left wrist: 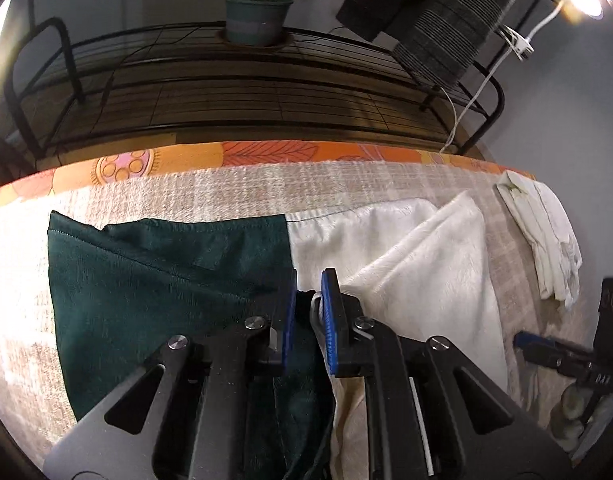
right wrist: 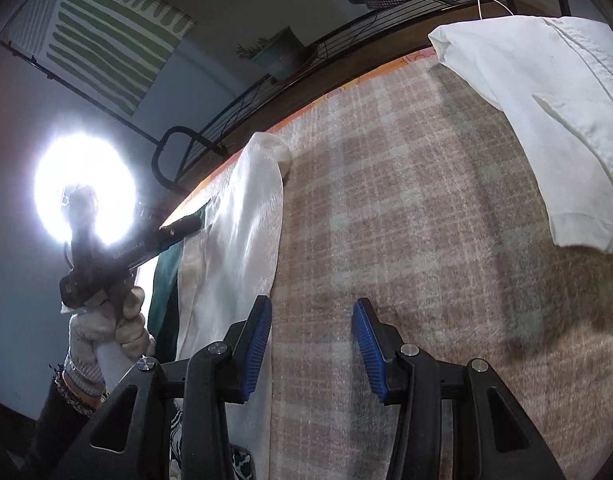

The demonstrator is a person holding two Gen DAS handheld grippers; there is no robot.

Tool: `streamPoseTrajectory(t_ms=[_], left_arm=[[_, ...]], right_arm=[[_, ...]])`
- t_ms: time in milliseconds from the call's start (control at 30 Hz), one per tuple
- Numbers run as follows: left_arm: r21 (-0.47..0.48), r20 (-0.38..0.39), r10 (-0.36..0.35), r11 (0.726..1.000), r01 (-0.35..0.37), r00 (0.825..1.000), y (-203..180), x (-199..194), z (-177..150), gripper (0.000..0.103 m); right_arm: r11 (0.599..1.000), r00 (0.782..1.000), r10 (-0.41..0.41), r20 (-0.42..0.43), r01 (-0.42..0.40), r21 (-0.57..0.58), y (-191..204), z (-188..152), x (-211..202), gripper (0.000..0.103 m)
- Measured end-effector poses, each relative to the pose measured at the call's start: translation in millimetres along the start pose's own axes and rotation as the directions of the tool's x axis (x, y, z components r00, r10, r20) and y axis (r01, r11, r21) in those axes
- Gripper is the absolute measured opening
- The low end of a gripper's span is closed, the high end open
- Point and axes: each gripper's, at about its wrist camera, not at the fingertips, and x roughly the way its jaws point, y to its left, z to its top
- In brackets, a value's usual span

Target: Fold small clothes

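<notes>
Roughly mid-fold, by the look of it. Left gripper [left wrist: 308, 312] clamped on a bunched bit of the green-and-white garment [left wrist: 226, 264], pinching fabric plus what looks like a small loop or cord btwn the blue pads [left wrist: 329, 316]. Garment spread on the checked blanket [left wrist: 234, 188]: green half toward 9 o'clock, white half toward 3 o'clock, w/ the white side doubled over itself into a diagonal flap. Not squared off yet; more folding and smoothing likely left.

Right gripper [right wrist: 312, 340] wide apart, holding nothing, hovering over bare blanket just beside the garment's white edge [right wrist: 246, 220] at 9–10 o'clock in the right wrist view. Left hand [right wrist: 114, 320] in a pale work glove at 8 o'clock there, gripping its tool handle.

Second item, a white folded piece [right wrist: 554, 120], lying at 1–2 o'clock in the right wrist view, well apart from the working garment; seems done or set aside, can't tell which.

Edges: orange patterned sheet border [left wrist: 266, 156] marks the far bed edge at 12 o'clock; black wire rack [left wrist: 242, 80] w/ potted plant [left wrist: 256, 18] right behind it. White cable [left wrist: 478, 92] dangling at 2 o'clock, possible snag. Open blanket btwn the two white pieces gives room for the right side; less slack toward the far edge.
</notes>
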Motion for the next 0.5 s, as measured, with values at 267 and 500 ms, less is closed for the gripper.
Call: streamPoseTrajectory(t_ms=[267, 500], left_arm=[[0.054, 0.1, 0.054, 0.997, -0.06, 0.994, -8, -19, 1, 0.009], [-0.128, 0.04, -0.106, 0.986, 0.11, 0.994, 28, -23, 9, 0.036]], right_arm=[[0.999, 0.999, 0.032, 0.015, -0.032, 0.028, -4, 4, 0, 0.046], [0.999, 0.999, 0.034, 0.014, -0.034, 0.032, -5, 2, 0, 0.046]])
